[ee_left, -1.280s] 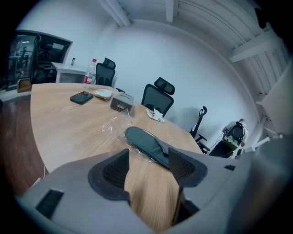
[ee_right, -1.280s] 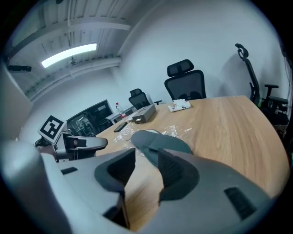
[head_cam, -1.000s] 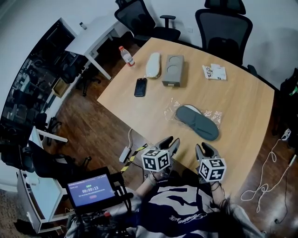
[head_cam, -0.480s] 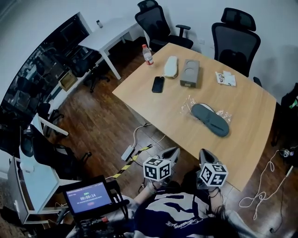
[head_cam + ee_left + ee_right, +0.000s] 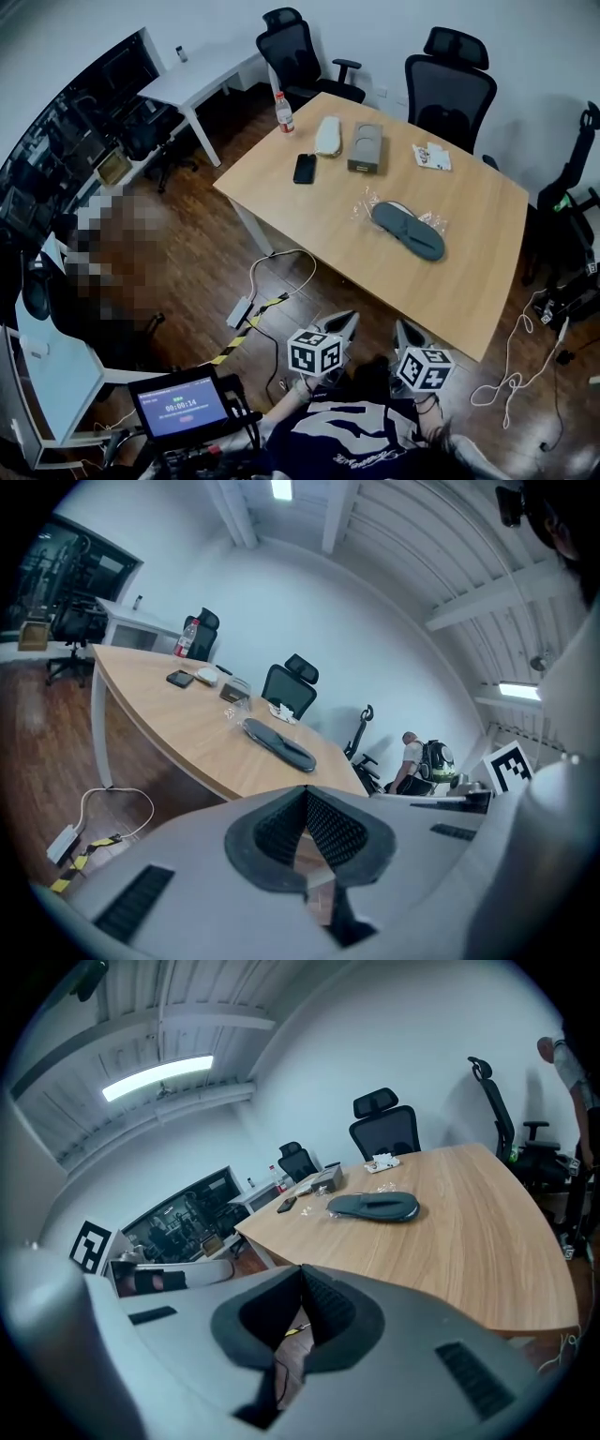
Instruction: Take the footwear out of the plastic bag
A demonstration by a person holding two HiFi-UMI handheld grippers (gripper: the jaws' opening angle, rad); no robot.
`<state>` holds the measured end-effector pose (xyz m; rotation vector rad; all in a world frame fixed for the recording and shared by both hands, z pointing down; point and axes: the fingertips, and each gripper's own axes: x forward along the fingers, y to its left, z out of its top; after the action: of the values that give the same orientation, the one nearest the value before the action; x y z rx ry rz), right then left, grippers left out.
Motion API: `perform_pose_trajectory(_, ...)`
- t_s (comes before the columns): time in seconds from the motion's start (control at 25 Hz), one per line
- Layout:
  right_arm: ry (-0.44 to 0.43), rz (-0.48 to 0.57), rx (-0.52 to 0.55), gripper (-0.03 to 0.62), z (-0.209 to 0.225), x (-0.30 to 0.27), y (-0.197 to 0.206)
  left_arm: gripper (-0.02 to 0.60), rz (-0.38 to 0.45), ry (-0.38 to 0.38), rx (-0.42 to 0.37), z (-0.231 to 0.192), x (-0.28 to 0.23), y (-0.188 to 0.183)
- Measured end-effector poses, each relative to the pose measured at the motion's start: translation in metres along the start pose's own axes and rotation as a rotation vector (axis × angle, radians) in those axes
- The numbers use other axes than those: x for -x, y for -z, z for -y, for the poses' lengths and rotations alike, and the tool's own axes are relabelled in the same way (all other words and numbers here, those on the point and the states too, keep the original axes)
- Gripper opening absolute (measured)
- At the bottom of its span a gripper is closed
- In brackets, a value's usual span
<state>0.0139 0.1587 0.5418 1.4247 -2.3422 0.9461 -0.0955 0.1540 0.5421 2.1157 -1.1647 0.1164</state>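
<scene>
A dark grey slipper lies on the wooden table, partly on a crumpled clear plastic bag. The slipper also shows in the left gripper view and the right gripper view. A pale slipper lies at the table's far end. My left gripper and right gripper are held close to my body, off the table's near edge and well short of the slipper. Both are shut with nothing between the pads.
On the far end of the table are a black phone, a grey box, a water bottle and a small packet. Two office chairs stand behind it. Cables trail on the floor.
I have stepped back from the table, so it looks farther away. Both grippers went from open to shut and drew back from the table edge.
</scene>
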Motion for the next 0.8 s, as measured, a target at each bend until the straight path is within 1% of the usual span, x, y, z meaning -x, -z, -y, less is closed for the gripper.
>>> perform_pose_trajectory(0.12, -0.006, 0.019, 0.004, -0.011, -0.001, 0.000, -0.010, 0.003, 0.002, 0.007, -0.043, 0.009, 0.000, -0.002)
perform_pose_trajectory(0.2, -0.020, 0.029, 0.012, -0.011, -0.005, -0.001, -0.018, 0.003, 0.007, 0.007, -0.058, 0.012, -0.001, -0.004)
perform_pose_trajectory(0.32, -0.041, 0.032, 0.028, -0.011, -0.010, 0.001, -0.025, 0.003, 0.013, 0.001, -0.062, 0.017, -0.001, -0.009)
perform_pose_trajectory(0.48, -0.069, 0.029, 0.033, -0.011, -0.011, 0.016, -0.035, 0.003, 0.025, -0.006, -0.062, 0.039, -0.004, -0.017)
perform_pose_trajectory(0.52, -0.076, 0.027, 0.035, -0.011, -0.008, 0.023, -0.034, 0.003, 0.027, -0.006, -0.063, 0.048, -0.005, -0.015)
perform_pose_trajectory(0.64, -0.092, 0.026, 0.037, -0.011, 0.011, 0.047, -0.016, 0.003, 0.026, -0.007, -0.078, 0.078, -0.012, 0.009)
perform_pose_trajectory(0.8, -0.116, 0.025, 0.032, -0.011, 0.024, 0.067, -0.009, 0.003, 0.019, -0.022, -0.085, 0.103, -0.015, 0.027)
